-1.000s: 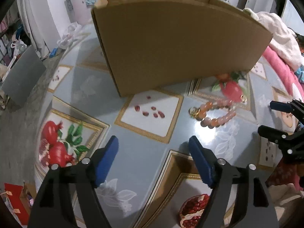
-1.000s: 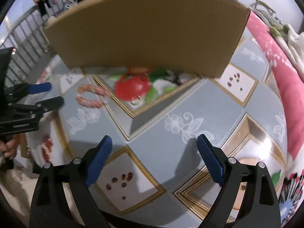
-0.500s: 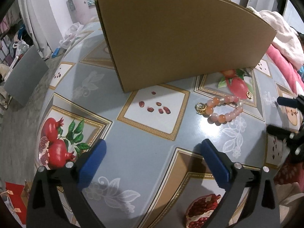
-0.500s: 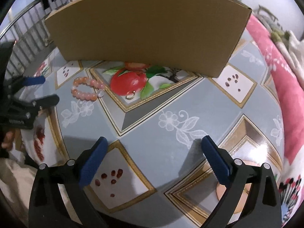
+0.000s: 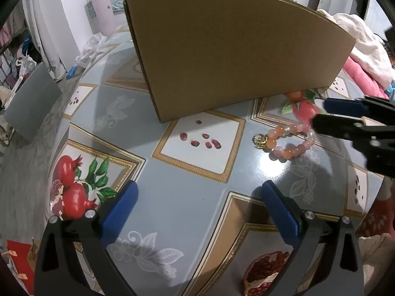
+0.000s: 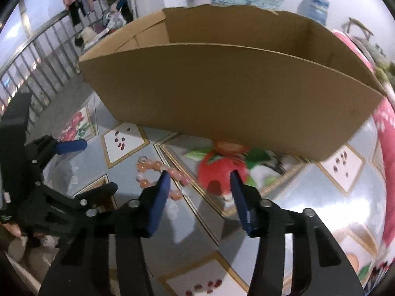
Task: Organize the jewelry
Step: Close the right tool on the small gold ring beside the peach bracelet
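Observation:
A pink bead bracelet (image 5: pixel 288 141) with a gold charm lies on the patterned tablecloth in front of a brown cardboard box (image 5: pixel 234 64). In the right wrist view the bracelet (image 6: pixel 158 175) lies just left of my right gripper (image 6: pixel 200 180), which is open, and the left finger hides part of it. The right gripper also shows in the left wrist view (image 5: pixel 321 116), over the bracelet's right end. My left gripper (image 5: pixel 197 197) is open and empty, low over the table near the front. The box (image 6: pixel 222 98) is open at the top.
The table (image 5: pixel 172 172) has a glossy cloth with pomegranate pictures. A pink blanket (image 6: pixel 387 148) lies along its right side. A grey board (image 5: pixel 29 101) stands on the floor to the left. A railing (image 6: pixel 37 56) runs at the far left.
My right gripper has moved forward and left to the bracelet, and its fingers have drawn closer together. My left gripper has stayed open and pulled back slightly.

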`<state>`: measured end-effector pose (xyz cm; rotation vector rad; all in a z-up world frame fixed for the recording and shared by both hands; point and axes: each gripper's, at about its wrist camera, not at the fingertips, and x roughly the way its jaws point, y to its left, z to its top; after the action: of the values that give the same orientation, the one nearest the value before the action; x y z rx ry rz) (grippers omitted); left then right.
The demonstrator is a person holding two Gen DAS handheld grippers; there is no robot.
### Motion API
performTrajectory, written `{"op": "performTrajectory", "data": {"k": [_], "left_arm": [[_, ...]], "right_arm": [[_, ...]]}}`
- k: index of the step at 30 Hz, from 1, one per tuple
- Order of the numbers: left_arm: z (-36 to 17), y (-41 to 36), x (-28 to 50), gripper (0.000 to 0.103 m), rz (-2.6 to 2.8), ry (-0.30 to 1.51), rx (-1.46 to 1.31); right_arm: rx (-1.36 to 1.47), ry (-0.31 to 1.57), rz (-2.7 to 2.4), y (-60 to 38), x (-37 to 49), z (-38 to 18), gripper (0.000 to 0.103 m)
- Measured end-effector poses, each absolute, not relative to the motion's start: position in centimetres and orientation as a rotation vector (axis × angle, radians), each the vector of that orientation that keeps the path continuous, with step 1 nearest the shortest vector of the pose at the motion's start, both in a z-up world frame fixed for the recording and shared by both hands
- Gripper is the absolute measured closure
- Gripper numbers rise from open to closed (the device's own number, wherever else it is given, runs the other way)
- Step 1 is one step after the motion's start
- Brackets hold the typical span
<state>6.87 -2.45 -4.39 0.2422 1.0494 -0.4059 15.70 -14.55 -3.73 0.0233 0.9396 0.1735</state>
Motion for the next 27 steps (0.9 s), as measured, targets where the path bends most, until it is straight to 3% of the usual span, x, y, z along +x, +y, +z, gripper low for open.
{"op": "performTrajectory", "data": {"k": [8, 16, 24, 27], "left_arm": [[-4.4, -2.4, 7.0, 0.005, -0.407, 1.052, 0.243], [-4.4, -2.3, 6.9, 0.005, -0.413, 1.043, 0.243], [-4.4, -2.3, 6.8, 0.005, -0.414, 1.041, 0.242], [-4.4, -2.3, 6.8, 0.005, -0.415, 1.040, 0.243]], "right_arm": [[-0.038, 0.982, 0.213, -12.5, 16.4, -5.0, 0.095], [0.047, 0.947, 0.298, -13.4, 14.5, -2.9, 0.096], [0.049, 1.039, 0.301, -16.0, 11.0, -3.7, 0.096], [0.091, 1.028, 0.304, -17.2, 10.3, -3.5, 0.091]]}}
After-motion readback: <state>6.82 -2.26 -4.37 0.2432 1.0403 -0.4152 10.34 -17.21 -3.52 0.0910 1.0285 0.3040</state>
